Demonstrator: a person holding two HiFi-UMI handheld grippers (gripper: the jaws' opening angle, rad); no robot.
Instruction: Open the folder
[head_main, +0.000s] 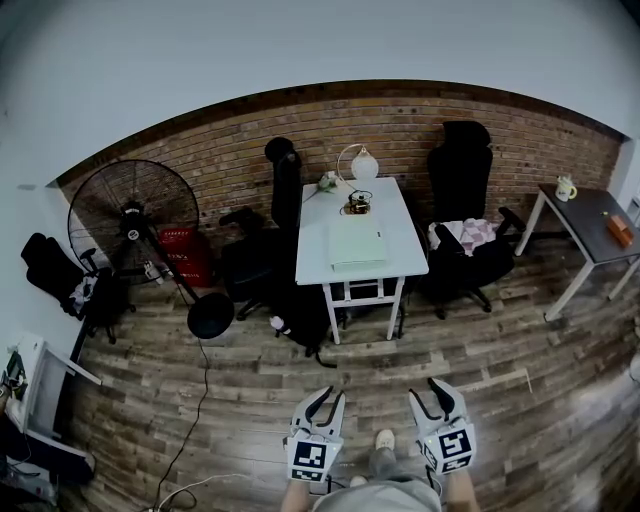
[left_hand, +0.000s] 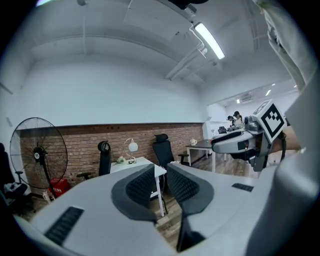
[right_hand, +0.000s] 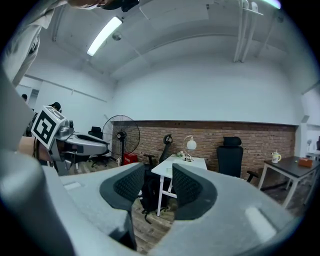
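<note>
A pale green folder (head_main: 357, 243) lies flat and closed on a white table (head_main: 403, 222) that stands against the brick wall, far ahead of me. Both grippers hang low over the wooden floor, well short of the table. My left gripper (head_main: 329, 398) is open by a narrow gap with nothing between its jaws. The right gripper (head_main: 427, 392) stands open too and is empty. In the left gripper view the left gripper (left_hand: 161, 182) points at the table (left_hand: 142, 163). In the right gripper view the right gripper (right_hand: 157, 183) points at the table (right_hand: 184, 164). The folder cannot be made out in either gripper view.
A white globe lamp (head_main: 362, 164) and small items sit at the table's far end. Black office chairs (head_main: 462, 205) flank the table, and a dark bag (head_main: 300, 318) lies under it. A standing fan (head_main: 133, 215) is at the left, a grey side table (head_main: 592, 218) with a mug at the right.
</note>
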